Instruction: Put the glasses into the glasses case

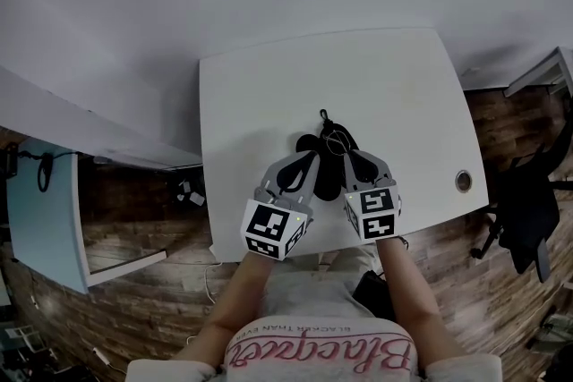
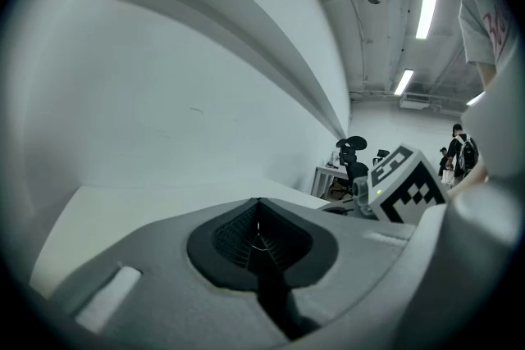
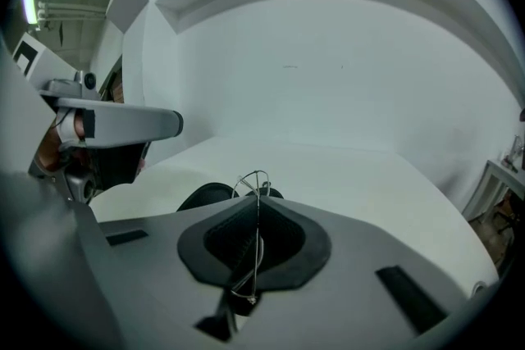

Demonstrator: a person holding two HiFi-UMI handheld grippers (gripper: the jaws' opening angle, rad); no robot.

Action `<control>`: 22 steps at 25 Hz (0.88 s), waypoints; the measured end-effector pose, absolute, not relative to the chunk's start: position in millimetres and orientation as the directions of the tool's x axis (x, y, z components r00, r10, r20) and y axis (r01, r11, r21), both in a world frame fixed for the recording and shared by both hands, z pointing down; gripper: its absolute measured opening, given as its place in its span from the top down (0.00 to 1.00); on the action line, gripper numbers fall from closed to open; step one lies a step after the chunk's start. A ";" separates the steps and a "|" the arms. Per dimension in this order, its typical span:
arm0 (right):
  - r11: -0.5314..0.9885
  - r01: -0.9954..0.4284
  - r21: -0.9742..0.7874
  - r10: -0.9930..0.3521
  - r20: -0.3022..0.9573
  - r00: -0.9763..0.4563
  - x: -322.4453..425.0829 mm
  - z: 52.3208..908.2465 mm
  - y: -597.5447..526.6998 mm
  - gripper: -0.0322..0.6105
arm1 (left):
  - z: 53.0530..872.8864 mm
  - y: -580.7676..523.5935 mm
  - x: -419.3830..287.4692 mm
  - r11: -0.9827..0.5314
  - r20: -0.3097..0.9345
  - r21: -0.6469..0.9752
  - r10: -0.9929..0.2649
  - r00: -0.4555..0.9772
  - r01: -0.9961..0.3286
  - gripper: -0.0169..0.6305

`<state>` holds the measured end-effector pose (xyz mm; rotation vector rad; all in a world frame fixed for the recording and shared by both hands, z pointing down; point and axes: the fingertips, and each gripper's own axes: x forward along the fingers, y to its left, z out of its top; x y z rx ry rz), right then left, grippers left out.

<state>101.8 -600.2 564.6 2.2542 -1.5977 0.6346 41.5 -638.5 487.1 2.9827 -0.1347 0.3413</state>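
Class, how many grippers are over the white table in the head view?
2. The left gripper is left of the black case; the right gripper is right of it, shut on the wire-framed glasses.

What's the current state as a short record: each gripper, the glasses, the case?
left gripper: jaws together, nothing clearly made out between them; tips by the case's left side in the head view
right gripper: shut on the glasses
glasses: thin wire frame, pinched edge-on between the right jaws
glasses case: black, lying on the table between the grippers; open or closed cannot be told
table: white
stage: glasses not yet in the case
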 end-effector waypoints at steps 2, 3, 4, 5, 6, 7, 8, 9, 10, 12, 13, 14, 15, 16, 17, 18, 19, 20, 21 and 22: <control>-0.339 -0.941 0.008 -0.792 0.537 0.290 103.3 575.3 -602.0 0.93 | 493.0 -638.2 42.8 -0.988 0.236 0.129 -0.057 0.970 -0.090 0.96; -0.342 -0.940 0.019 -0.784 0.546 0.296 104.5 580.1 -603.6 0.93 | 495.3 -638.6 43.5 -0.988 0.238 0.131 -0.051 0.970 -0.084 0.96; -0.344 -0.938 0.029 -0.776 0.554 0.302 106.0 584.5 -605.5 0.93 | 496.8 -639.2 43.9 -0.988 0.238 0.132 -0.046 0.970 -0.080 0.96; -0.348 -0.937 0.039 -0.768 0.561 0.309 107.4 588.5 -607.3 0.93 | 497.9 -639.8 43.6 -0.988 0.238 0.133 -0.043 0.970 -0.077 0.96; -0.352 -0.935 0.047 -0.760 0.568 0.315 109.0 592.1 -608.9 0.93 | 498.6 -640.4 42.7 -0.988 0.238 0.134 -0.041 0.970 -0.075 0.96; -0.355 -0.933 0.056 -0.751 0.577 0.321 110.7 595.4 -610.4 0.93 | 499.2 -641.3 41.3 -0.988 0.239 0.135 -0.041 0.970 -0.075 0.96; -0.358 -0.931 0.068 -0.739 0.589 0.327 112.5 599.0 -611.6 0.93 | 499.9 -642.7 39.6 -0.988 0.240 0.136 -0.043 0.970 -0.078 0.96; -0.359 -0.930 0.083 -0.722 0.606 0.333 114.5 603.0 -612.3 0.93 | 500.6 -644.9 37.6 -0.987 0.242 0.137 -0.048 0.969 -0.083 0.96; -0.360 -0.928 0.100 -0.703 0.624 0.340 116.3 606.8 -612.8 0.93 | 501.3 -647.7 35.4 -0.986 0.243 0.140 -0.054 0.968 -0.090 0.96; -0.360 -0.924 0.127 -0.677 0.647 0.352 118.8 610.7 -613.9 0.93 | 502.6 -653.6 31.1 -0.983 0.246 0.146 -0.068 0.967 -0.107 0.96; -0.357 -0.924 0.134 -0.673 0.650 0.354 119.1 611.0 -614.5 0.93 | 503.1 -656.5 29.2 -0.982 0.247 0.149 -0.076 0.966 -0.115 0.96; -0.353 -0.926 0.136 -0.675 0.649 0.352 118.8 610.6 -615.3 0.93 | 503.4 -659.2 27.6 -0.981 0.247 0.151 -0.082 0.966 -0.122 0.96; -0.347 -0.928 0.135 -0.681 0.644 0.348 117.9 609.6 -616.2 0.93 | 503.3 -661.7 26.3 -0.980 0.246 0.154 -0.089 0.965 -0.129 0.96; -0.340 -0.931 0.133 -0.689 0.638 0.343 116.6 608.1 -617.0 0.93 | 503.0 -663.8 25.2 -0.978 0.245 0.157 -0.095 0.965 -0.136 0.96; -0.332 -0.934 0.132 -0.696 0.634 0.337 115.5 606.3 -617.4 0.93 | 502.3 -665.6 24.3 -0.977 0.242 0.161 -0.100 0.965 -0.142 0.96; -0.324 -0.937 0.134 -0.701 0.630 0.333 114.6 604.0 -617.2 0.93 | 501.3 -667.0 23.8 -0.975 0.239 0.165 -0.105 0.965 -0.147 0.96; -0.316 -0.939 0.137 -0.705 0.628 0.329 114.0 600.8 -616.7 0.93 | 500.2 -667.9 23.6 -0.974 0.236 0.168 -0.110 0.966 -0.152 0.96; -0.311 -0.940 0.139 -0.709 0.625 0.326 113.5 597.0 -616.3 0.93 | 499.0 -668.5 23.7 -0.973 0.232 0.169 -0.115 0.966 -0.157 0.96; -0.307 -0.942 0.138 -0.715 0.619 0.324 113.2 592.5 -615.9 0.93 | 497.4 -668.9 24.1 -0.972 0.229 0.169 -0.120 0.966 -0.161 0.96; -0.305 -0.943 0.135 -0.723 0.612 0.322 113.1 587.4 -615.2 0.93 | 495.5 -668.9 24.5 -0.972 0.226 0.169 -0.126 0.966 -0.166 0.96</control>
